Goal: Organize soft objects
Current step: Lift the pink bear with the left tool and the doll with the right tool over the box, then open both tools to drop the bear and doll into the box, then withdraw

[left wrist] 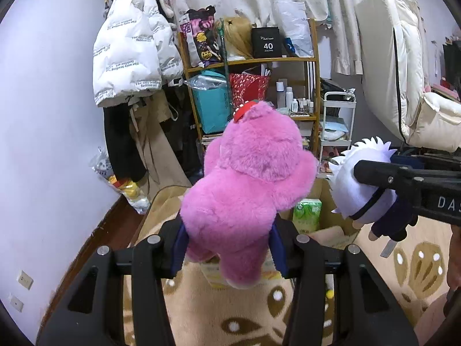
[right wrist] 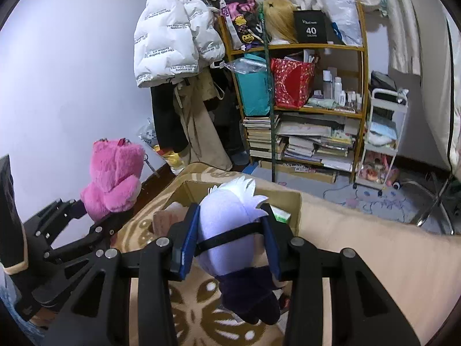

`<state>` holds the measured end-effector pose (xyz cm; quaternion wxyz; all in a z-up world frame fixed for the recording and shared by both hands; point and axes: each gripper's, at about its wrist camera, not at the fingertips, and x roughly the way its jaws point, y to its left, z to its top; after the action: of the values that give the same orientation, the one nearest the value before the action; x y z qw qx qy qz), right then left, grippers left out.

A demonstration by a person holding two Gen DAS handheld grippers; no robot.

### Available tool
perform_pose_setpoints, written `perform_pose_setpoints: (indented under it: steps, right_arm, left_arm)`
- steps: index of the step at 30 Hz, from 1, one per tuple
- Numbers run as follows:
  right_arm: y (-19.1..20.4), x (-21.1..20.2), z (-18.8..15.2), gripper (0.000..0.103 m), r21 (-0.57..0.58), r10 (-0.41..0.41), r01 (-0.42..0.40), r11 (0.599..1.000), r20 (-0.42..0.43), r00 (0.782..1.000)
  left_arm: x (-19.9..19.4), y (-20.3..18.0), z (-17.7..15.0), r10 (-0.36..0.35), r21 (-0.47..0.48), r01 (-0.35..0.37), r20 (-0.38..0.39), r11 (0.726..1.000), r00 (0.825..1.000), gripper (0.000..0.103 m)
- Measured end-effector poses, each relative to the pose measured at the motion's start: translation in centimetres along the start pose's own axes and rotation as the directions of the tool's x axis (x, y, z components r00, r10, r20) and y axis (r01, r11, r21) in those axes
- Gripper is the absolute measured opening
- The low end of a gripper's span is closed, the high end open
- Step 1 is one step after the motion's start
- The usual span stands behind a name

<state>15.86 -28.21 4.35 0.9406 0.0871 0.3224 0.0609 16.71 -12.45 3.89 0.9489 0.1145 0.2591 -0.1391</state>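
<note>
My left gripper (left wrist: 227, 248) is shut on a pink plush bear (left wrist: 250, 178) with a red strawberry on its head, held upright in the air above a cardboard box (left wrist: 334, 230). My right gripper (right wrist: 229, 243) is shut on a white-haired plush doll (right wrist: 227, 230) in dark clothes with a black band over its face, held above the same box (right wrist: 291, 201). The doll (left wrist: 360, 193) and the right gripper also show at the right of the left wrist view. The bear (right wrist: 115, 176) and the left gripper show at the left of the right wrist view.
A beige patterned blanket (left wrist: 415, 262) covers the surface under the box, which holds a green tissue pack (left wrist: 306, 213). Behind stand a cluttered wooden shelf (right wrist: 302, 109), a white trolley (right wrist: 383, 138), hanging coats (right wrist: 173, 46) and a white wall at the left.
</note>
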Motion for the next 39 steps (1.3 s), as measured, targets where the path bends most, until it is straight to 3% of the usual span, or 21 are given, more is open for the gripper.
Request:
perform_pose_setpoints:
  steps: [15, 22, 26, 31, 35, 39]
  right_arm:
    - [-1.4, 3.2, 0.2, 0.045, -0.01, -0.061, 0.061, 0.998, -0.024, 0.998]
    - [-2.4, 5.0, 0.0, 0.045, 0.025, -0.071, 0.073, 0.997, -0.067, 0.995]
    - [-3.1, 6.1, -0.3, 0.046, 0.062, -0.056, 0.062, 0.996, -0.095, 0.994]
    - [-3.1, 7.1, -0.8, 0.047, 0.065, -0.058, 0.066, 0.996, -0.122, 0.991]
    - [-3.5, 7.8, -1.1, 0.049, 0.099, -0.033, 0.047, 0.994, -0.146, 0.989]
    - [-3.8, 7.9, -1.2, 0.05, 0.126, -0.021, 0.04, 0.991, -0.149, 0.989]
  left_arm:
    - [5.5, -1.9, 0.8, 0.009, 0.118, -0.003, -0.047, 0.993, 0.999, 0.047]
    - [7.2, -2.0, 0.7, 0.007, 0.06, -0.002, -0.09, 0.998, 0.996, 0.048]
    - [8.1, -1.4, 0.6, -0.063, -0.013, 0.062, -0.153, 0.998, 0.986, 0.048]
    - [8.8, -1.6, 0.4, -0.078, -0.018, 0.077, -0.196, 0.997, 0.977, 0.05]
    - [8.9, -1.8, 0.2, -0.041, 0.002, 0.042, -0.212, 0.999, 0.977, 0.053]
    - [8.3, -1.5, 0.3, -0.012, -0.01, 0.01, -0.19, 1.0, 0.982, 0.064]
